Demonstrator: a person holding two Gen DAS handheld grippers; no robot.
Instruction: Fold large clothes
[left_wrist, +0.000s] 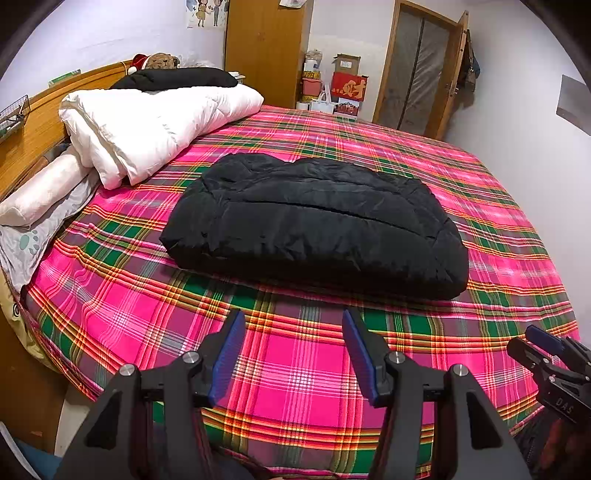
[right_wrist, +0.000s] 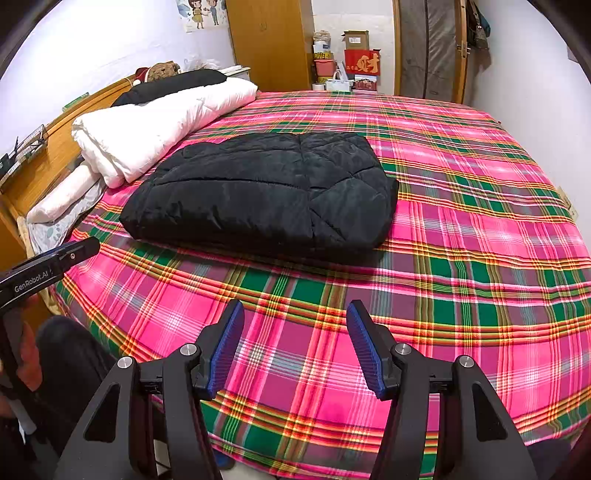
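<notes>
A black padded jacket (left_wrist: 317, 221) lies folded into a thick rectangle on the pink plaid bed sheet (left_wrist: 295, 369); it also shows in the right wrist view (right_wrist: 266, 195). My left gripper (left_wrist: 293, 321) is open and empty, held above the sheet short of the jacket's near edge. My right gripper (right_wrist: 295, 312) is open and empty, also above the sheet, nearer than the jacket. The right gripper shows at the right edge of the left wrist view (left_wrist: 543, 347). The left gripper shows at the left edge of the right wrist view (right_wrist: 79, 249).
A rolled white duvet (left_wrist: 147, 125) with a black garment (left_wrist: 177, 78) on it lies by the wooden headboard (left_wrist: 33, 125). Pillows (left_wrist: 44, 192) lie at the left. A wardrobe (left_wrist: 262, 48), stacked boxes (left_wrist: 340, 85) and a door (left_wrist: 417, 74) stand beyond the bed.
</notes>
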